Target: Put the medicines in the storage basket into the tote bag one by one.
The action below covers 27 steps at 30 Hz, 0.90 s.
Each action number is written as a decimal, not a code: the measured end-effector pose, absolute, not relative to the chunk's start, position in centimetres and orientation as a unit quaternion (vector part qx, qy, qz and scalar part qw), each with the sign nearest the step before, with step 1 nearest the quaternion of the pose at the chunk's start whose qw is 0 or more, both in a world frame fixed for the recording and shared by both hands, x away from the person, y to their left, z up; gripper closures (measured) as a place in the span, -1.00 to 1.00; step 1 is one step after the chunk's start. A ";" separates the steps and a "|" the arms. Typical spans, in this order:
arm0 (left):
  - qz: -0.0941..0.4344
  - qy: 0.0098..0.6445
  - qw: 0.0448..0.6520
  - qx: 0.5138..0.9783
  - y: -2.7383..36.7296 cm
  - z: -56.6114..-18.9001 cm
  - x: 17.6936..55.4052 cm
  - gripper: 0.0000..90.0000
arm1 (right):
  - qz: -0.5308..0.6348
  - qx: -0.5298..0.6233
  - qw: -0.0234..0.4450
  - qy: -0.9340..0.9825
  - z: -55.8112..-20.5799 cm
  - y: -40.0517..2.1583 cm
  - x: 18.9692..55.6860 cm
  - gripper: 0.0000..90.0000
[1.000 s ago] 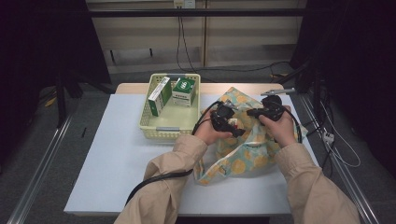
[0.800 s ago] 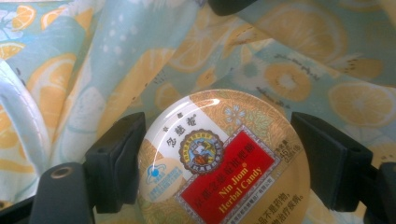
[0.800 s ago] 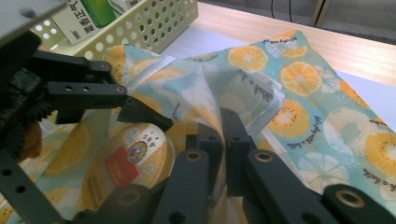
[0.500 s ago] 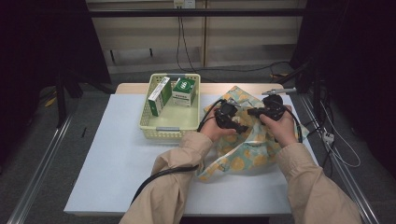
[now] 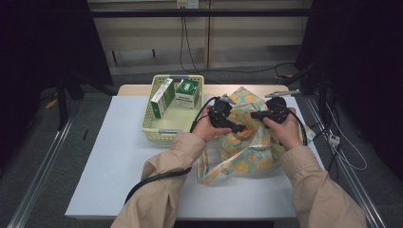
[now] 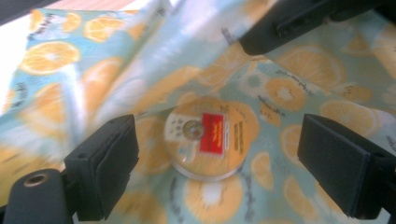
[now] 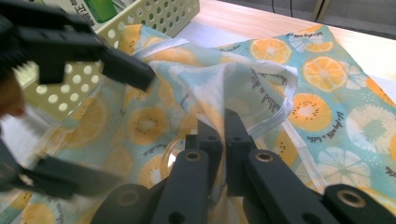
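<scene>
A cloth bag [image 5: 247, 154] printed with orange slices lies on the white table [image 5: 119, 161]. My right gripper [image 7: 223, 126] is shut on the bag's rim and holds the mouth up. A round yellow tin [image 6: 210, 140] with a red label lies flat inside the bag [image 6: 289, 93]. My left gripper [image 6: 219, 144] hovers at the mouth with its jaws wide apart. They have just been opening, and the tin sits beyond them, untouched by either pad. In the high view the left gripper [image 5: 236, 126] and the right gripper [image 5: 255, 115] face each other over the bag.
A pale yellow perforated basket [image 5: 157, 129] stands left of the bag with two green-and-white boxes [image 5: 187, 92] upright in it. Cables trail from both grippers. Bare tabletop lies to the front left. The table's far wooden edge [image 5: 133, 89] is close behind the basket.
The left gripper shifted a little right toward the bag's mouth, then drew back and slightly up. The right gripper kept still on the bag's rim.
</scene>
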<state>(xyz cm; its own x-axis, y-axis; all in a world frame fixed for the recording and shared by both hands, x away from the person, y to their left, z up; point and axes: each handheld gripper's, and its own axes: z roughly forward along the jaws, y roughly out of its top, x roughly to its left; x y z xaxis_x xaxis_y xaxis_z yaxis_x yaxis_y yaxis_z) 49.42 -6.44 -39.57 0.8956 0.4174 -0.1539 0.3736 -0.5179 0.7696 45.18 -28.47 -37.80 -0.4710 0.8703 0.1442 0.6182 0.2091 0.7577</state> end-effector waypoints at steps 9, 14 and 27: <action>0.056 0.233 0.443 0.864 -1.9 -36.3 49.2 -0.76 | 0.396 0.490 0.168 0.758 -36.9 -28.4 44.8 0.97; 0.078 0.248 0.435 0.862 1.0 -35.5 50.1 -0.77 | 0.398 0.491 0.170 0.756 -36.5 -28.5 44.7 0.97; 0.118 0.328 0.422 0.837 6.1 -35.9 54.2 -0.77 | 0.399 0.487 0.169 0.759 -36.4 -28.4 44.7 0.97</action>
<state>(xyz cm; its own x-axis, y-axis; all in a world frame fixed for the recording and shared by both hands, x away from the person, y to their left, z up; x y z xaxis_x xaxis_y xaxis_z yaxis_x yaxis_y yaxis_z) 54.23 6.14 -35.90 0.7571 0.6485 -0.0790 0.4488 -0.4284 0.7842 44.67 -28.36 -36.44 -0.4690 0.8733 0.1319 0.6035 0.2078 0.7698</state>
